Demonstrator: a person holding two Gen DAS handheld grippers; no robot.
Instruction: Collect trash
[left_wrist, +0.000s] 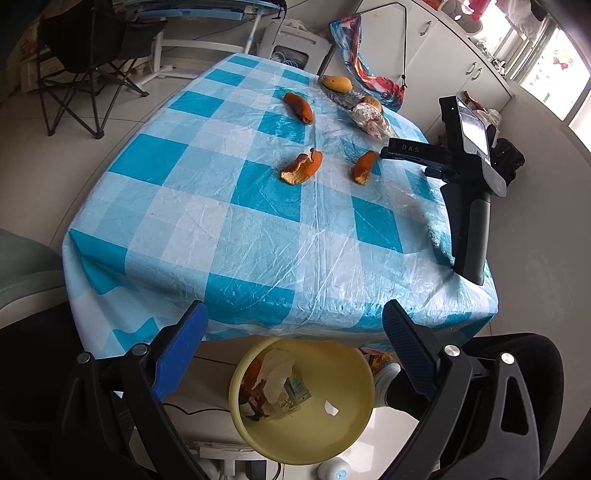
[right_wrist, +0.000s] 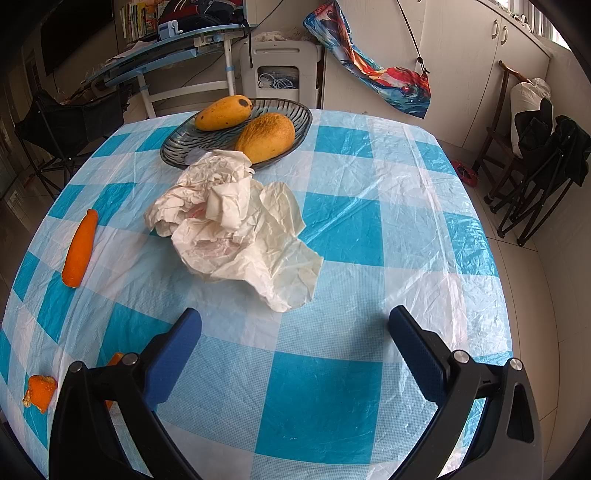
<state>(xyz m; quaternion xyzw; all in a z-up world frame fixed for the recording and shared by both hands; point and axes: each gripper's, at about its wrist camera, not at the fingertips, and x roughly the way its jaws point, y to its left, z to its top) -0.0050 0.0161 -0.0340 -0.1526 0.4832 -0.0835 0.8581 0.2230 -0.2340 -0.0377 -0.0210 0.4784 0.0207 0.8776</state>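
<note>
Right gripper (right_wrist: 295, 328), spread and empty, faces crumpled paper (right_wrist: 236, 225) just ahead

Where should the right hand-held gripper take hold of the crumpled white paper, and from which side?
Grip the raised bunched fold at the middle of the crumpled white paper, coming down from above and from the near side. The right hand-held gripper is open and already faces it; the flat near flap lies thin against the tablecloth.

three orange peels (left_wrist: 300, 107) (left_wrist: 303, 168) (left_wrist: 364, 167), two mangoes (right_wrist: 224, 112) (right_wrist: 266, 137), one crumpled paper (right_wrist: 236, 225), one yellow bin (left_wrist: 347, 373).
</note>
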